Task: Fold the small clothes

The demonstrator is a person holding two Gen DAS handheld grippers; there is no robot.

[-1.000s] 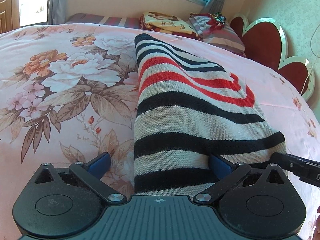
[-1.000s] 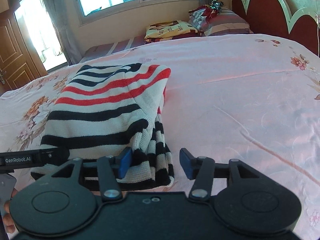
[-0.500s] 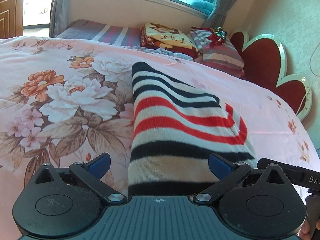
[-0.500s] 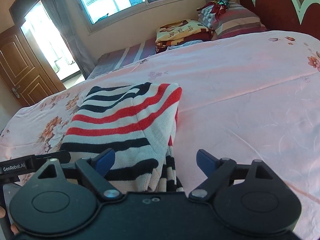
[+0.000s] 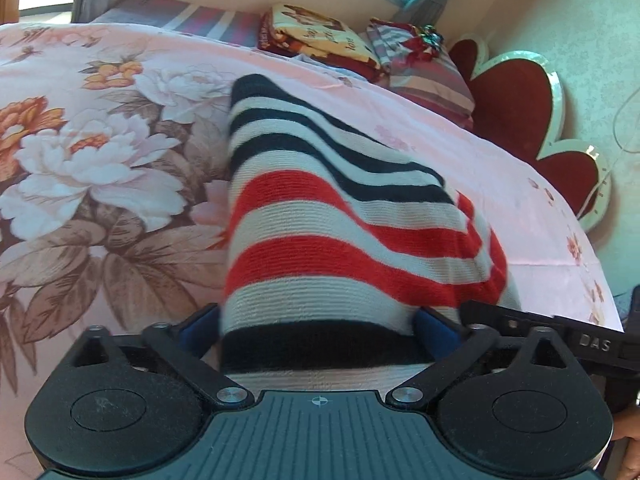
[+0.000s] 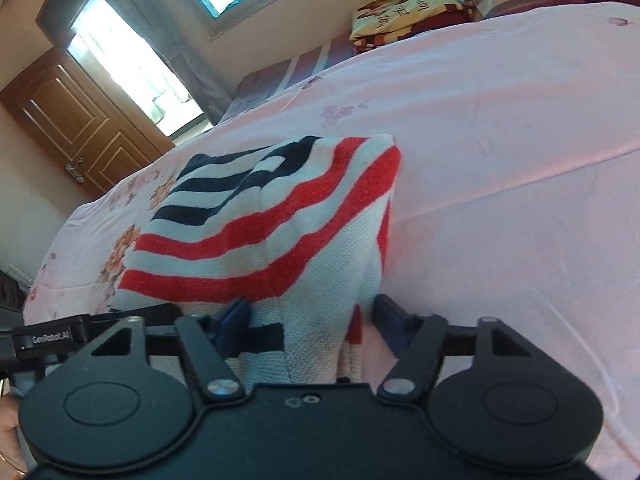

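Jaws of the left gripper (image 5: 318, 330) are closing from a wide spread, with the near edge of the striped sweater (image 5: 332, 236) lying between the blue pads (image 5: 434, 330); whether the pads are pressing on the knit cannot be told from this view. The right gripper (image 6: 310, 316) is also closing, standing about half open, and a bunched fold of the sweater (image 6: 260, 232) is sitting between its pads (image 6: 234, 314); the left pad is touching the fabric, the right pad is standing just beside it. The garment, black, cream and red in bands, is occupying the centre of both frames, lying folded on the bed (image 5: 100, 160) with its pink floral cover. Folded blankets (image 5: 320, 40) and a striped pillow (image 5: 424, 68) are sitting at upper centre of the left view, against the red scalloped headboard (image 5: 516, 120). A wooden door (image 6: 80, 120) is showing at upper left of the right view.
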